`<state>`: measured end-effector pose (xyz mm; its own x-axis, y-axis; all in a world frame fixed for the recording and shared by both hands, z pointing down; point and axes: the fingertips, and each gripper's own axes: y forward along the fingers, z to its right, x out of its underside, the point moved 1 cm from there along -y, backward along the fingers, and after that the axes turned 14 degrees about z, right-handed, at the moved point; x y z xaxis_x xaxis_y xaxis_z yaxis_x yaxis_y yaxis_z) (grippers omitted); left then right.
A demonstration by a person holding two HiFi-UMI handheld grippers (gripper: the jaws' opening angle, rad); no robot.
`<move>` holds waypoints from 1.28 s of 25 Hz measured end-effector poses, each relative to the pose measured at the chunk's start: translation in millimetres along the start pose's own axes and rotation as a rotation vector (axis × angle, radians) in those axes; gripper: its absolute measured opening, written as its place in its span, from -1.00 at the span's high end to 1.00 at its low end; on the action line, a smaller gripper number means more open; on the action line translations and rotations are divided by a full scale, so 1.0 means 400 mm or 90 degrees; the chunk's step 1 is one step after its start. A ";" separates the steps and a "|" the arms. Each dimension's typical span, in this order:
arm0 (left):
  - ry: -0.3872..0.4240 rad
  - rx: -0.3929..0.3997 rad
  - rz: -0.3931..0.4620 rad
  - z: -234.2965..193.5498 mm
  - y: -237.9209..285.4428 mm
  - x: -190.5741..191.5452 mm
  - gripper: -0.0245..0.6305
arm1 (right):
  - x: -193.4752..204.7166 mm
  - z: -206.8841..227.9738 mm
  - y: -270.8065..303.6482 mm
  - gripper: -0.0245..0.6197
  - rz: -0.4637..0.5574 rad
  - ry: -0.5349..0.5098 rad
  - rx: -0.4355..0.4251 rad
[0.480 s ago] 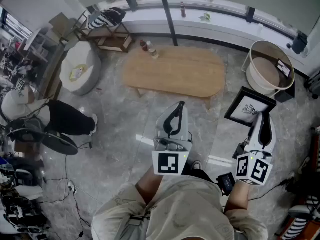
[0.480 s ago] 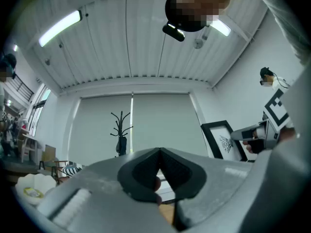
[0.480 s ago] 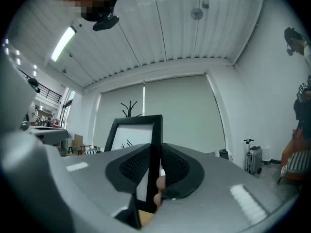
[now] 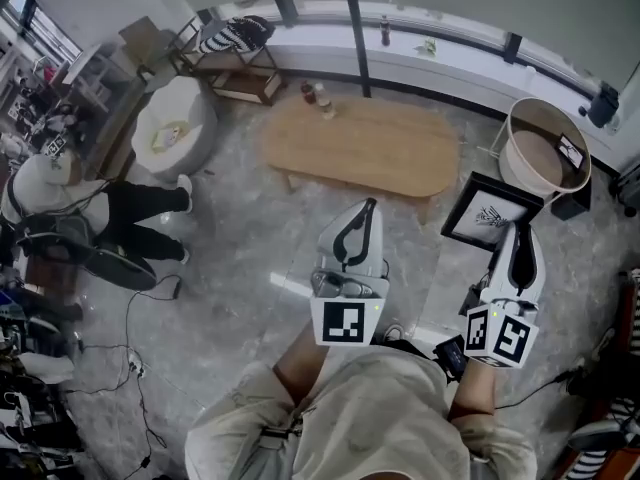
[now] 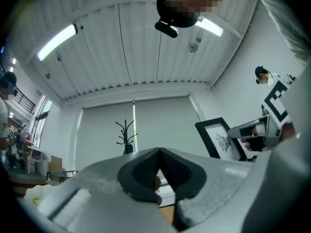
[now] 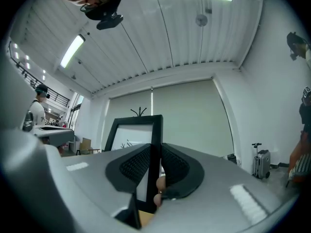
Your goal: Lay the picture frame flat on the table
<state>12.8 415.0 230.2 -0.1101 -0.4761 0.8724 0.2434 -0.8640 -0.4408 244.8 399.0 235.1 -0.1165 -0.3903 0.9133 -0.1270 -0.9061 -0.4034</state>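
A black picture frame (image 4: 492,213) with a white mat and a small drawing hangs in the air just off the right end of the oval wooden table (image 4: 360,148). My right gripper (image 4: 522,232) is shut on its near edge. In the right gripper view the frame (image 6: 138,121) stands upright with its black right edge pinched between the pads (image 6: 133,165). My left gripper (image 4: 363,211) is shut with nothing in it, in front of the table's middle. The left gripper view shows the frame (image 5: 221,140) to the right, with the right gripper's body beside it.
Two bottles (image 4: 318,96) stand at the table's far left end. A round white tub (image 4: 545,148) holding a small frame stands at the right. A coat stand pole (image 4: 355,28) rises behind the table. A white pouf (image 4: 172,128) and a person (image 4: 60,198) are at the left.
The head view has shifted a little. The frame's left corner now sits slightly closer to the table's right end. The person at the left has come further into view.
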 end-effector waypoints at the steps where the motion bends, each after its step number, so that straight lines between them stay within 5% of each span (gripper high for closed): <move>1: 0.001 -0.002 0.006 -0.010 -0.013 -0.004 0.91 | -0.002 -0.015 -0.007 0.70 0.004 0.002 -0.002; 18: -0.023 -0.036 0.027 -0.325 -0.086 0.081 0.91 | 0.083 -0.348 0.072 0.70 0.013 -0.022 -0.027; 32: -0.056 -0.022 0.018 -0.348 -0.089 0.082 0.91 | 0.070 -0.384 0.072 0.70 -0.005 -0.041 -0.016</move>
<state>-133.8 407.5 245.1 -0.0179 -0.4852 0.8742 0.2119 -0.8564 -0.4709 86.8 387.1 240.6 -0.0512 -0.3934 0.9179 -0.1526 -0.9053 -0.3965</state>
